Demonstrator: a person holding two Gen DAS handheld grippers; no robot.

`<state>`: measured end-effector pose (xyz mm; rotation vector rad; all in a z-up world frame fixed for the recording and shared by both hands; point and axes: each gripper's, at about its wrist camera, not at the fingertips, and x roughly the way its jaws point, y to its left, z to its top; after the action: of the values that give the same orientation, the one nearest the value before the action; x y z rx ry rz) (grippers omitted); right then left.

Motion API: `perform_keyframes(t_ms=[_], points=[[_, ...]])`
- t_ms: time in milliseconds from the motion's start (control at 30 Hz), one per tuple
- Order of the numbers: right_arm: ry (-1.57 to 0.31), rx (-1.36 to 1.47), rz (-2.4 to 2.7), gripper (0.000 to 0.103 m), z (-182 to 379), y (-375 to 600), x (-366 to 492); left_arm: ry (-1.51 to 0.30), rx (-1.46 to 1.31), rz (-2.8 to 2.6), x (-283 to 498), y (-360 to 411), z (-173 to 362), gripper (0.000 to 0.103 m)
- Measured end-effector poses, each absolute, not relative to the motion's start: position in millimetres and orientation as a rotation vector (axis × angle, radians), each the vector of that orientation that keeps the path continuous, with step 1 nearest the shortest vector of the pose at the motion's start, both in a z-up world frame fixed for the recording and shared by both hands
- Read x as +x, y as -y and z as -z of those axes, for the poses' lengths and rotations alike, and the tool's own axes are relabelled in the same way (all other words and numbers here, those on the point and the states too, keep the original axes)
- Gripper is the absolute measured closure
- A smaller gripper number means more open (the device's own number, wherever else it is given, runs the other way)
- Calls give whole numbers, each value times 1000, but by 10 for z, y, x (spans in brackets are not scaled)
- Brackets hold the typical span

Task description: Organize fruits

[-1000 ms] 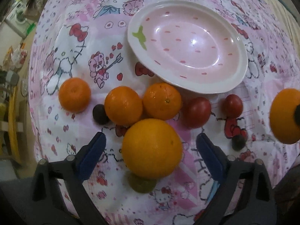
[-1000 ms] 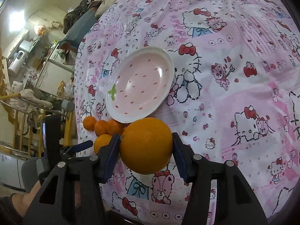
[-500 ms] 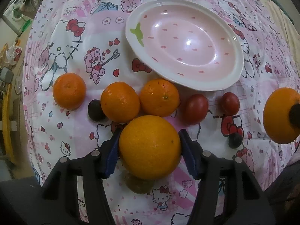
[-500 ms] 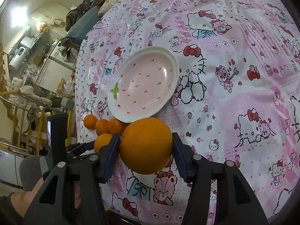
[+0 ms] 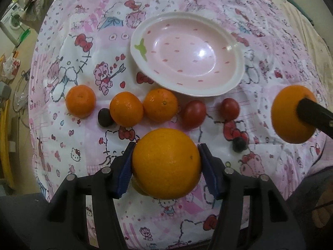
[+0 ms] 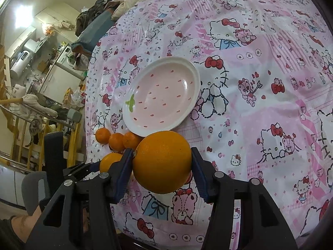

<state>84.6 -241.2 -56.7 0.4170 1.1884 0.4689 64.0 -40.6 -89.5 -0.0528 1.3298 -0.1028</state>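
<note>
Between left fingers, orange now lifted, clamped

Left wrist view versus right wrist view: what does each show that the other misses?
Left wrist only: two red tomatoes and two dark small fruits on the cloth.

Right wrist only: the room beyond the table edge.

Both: the pink plate, three small oranges in a row, and both big oranges, each clamped in tongs.
</note>
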Motion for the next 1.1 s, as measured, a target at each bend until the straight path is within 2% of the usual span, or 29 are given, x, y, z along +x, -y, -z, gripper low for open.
perform_keyframes(t_ms=[600,900,1100], points=[[-1090,465,-461,47,213,2421,917,-1180,-102,118,861,193,205,47],[-1050,473,-471,47,31,2334,1308,-1145,-76,149,1303,199,-1,47],[-1073,513,-457,47,188,2354,1644,-1123,-85,171,1550,169,28,47]])
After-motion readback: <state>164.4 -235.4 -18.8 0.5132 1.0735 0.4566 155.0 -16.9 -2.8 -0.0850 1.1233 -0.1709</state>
